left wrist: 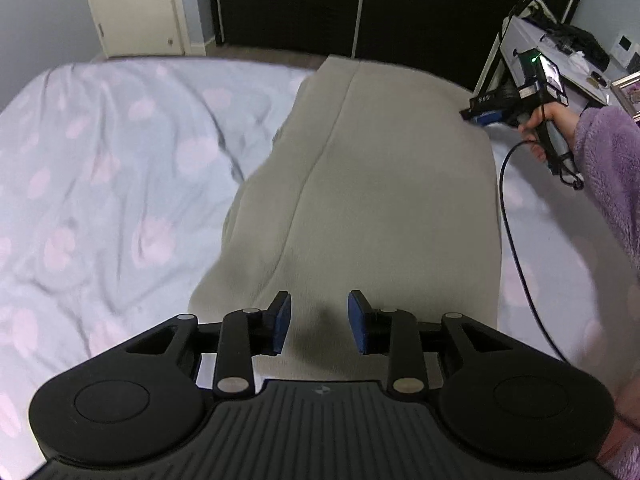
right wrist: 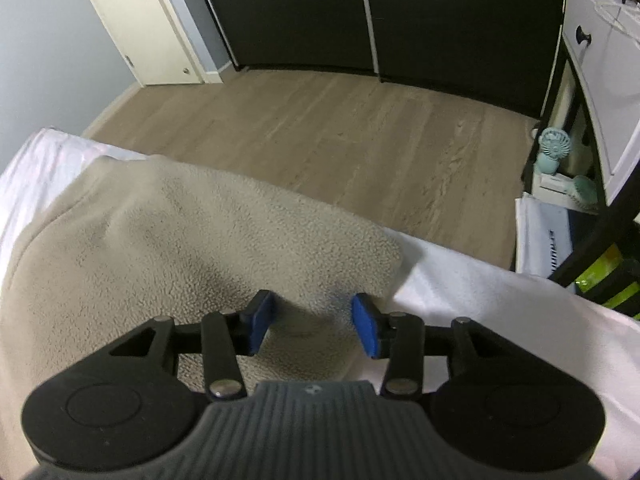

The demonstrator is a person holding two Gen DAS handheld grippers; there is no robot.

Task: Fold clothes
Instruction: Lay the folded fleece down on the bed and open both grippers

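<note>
A beige fleece garment lies folded lengthwise on the bed, running away from me towards the far edge. My left gripper is open and empty, low over the garment's near end. My right gripper is open and empty over the garment's far right corner, near the bed's edge. In the left wrist view the right gripper shows at the garment's far right corner, held by a hand in a purple fleece sleeve.
The bed sheet is pale blue with pink spots and wrinkled. A black cable trails across the sheet right of the garment. Beyond the bed are wood floor, black wardrobe doors and a white dresser.
</note>
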